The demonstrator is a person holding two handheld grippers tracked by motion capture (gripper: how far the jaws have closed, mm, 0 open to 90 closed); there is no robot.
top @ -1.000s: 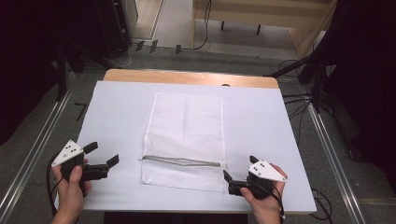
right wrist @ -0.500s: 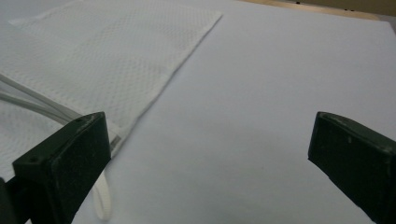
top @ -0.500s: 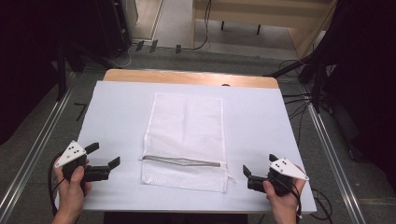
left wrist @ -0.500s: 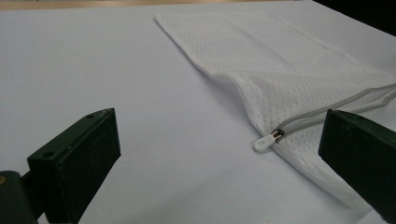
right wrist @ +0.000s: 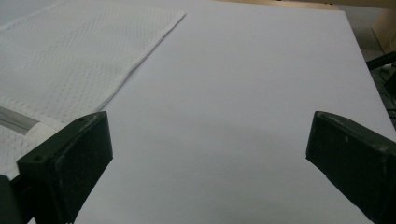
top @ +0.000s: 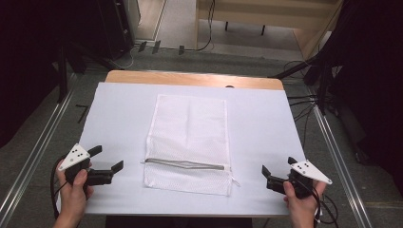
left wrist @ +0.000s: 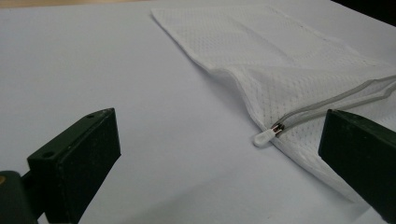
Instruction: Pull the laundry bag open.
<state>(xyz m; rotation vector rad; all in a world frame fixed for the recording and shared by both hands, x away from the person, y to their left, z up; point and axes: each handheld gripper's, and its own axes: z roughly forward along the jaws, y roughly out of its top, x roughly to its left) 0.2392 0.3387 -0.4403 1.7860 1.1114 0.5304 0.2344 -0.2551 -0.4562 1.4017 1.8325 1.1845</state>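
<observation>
A white mesh bag point(top: 190, 137) lies flat in the middle of the white table point(top: 123, 109), with a grey zipper point(top: 185, 165) running across its near end. The zipper's white pull point(left wrist: 264, 136) sits at the bag's left edge. My left gripper point(top: 107, 159) is open, near the table's front left, a short way left of the bag point(left wrist: 280, 65). My right gripper point(top: 276, 167) is open too, near the front right, apart from the bag point(right wrist: 60, 65). Nothing is between either pair of jaws.
The table's wooden far edge point(top: 190, 78) shows beyond the white cover. Cables point(top: 304, 95) and dark stands surround the table on the floor. Metal rails point(top: 28, 156) run along both sides.
My right gripper has moved right, away from the bag's near right corner, and its jaws have come apart. The left gripper has barely shifted.
</observation>
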